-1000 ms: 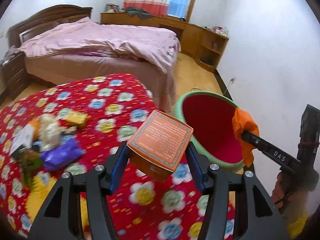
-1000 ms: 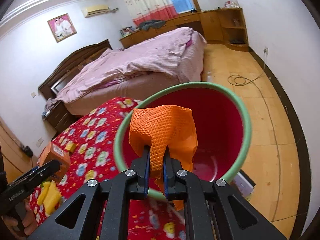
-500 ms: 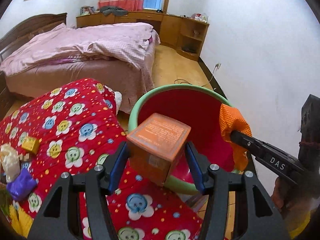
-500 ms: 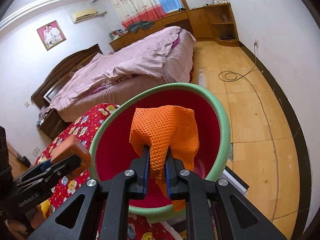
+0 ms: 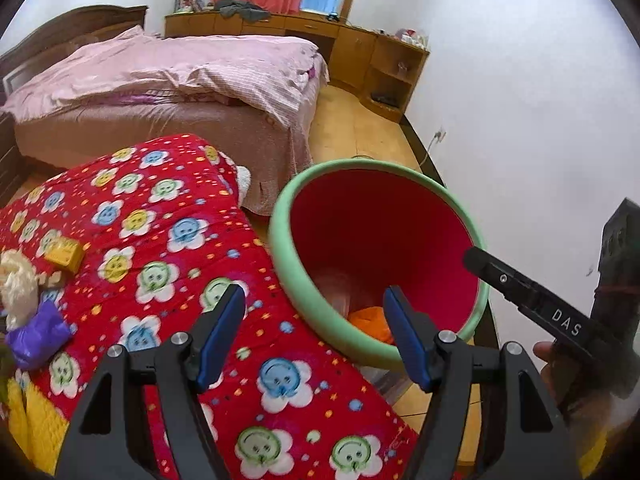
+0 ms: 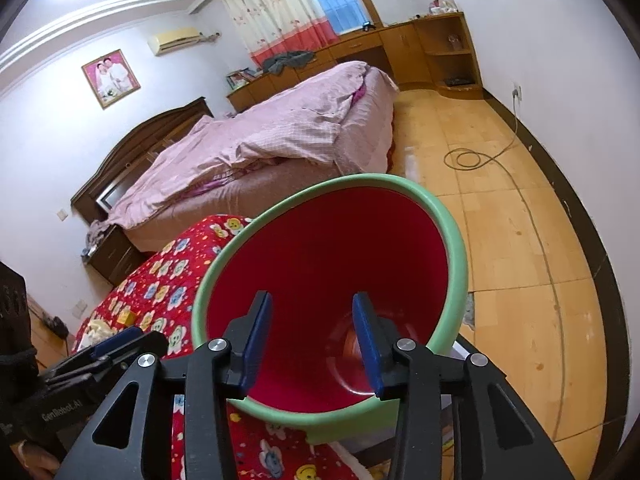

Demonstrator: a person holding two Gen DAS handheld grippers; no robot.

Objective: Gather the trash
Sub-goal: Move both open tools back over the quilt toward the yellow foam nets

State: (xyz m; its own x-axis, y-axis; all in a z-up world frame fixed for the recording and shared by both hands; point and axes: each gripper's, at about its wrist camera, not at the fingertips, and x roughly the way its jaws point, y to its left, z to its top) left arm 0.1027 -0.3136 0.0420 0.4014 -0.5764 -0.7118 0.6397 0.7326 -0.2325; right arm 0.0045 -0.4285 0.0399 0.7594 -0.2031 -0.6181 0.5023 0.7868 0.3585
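Both hand-held grippers gaped wide, empty, over the bin [image 6: 448,232]
Only the left view caught an orange net [image 5: 370,320] inside, plus scraps [image 5: 36,332] on the flowery red surface [image 5: 160,240]; pink bed [image 6: 280,132] behind.

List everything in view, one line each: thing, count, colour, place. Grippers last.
bin: 1, green rim, red inside, beside the red blanket
netting: 1, orange, at the bin's bottom
blanket: 1, red with flowers, under the trash
small box: 1, yellow, on the blanket
wrapper: 1, purple, on the blanket, left edge
crumpled wad: 1, cream, above the wrapper
bed: 1, pink cover, behind
cable: 1, coiled on the floor
left gripper: jaws open, empty
right gripper: jaws open, empty, over the bin
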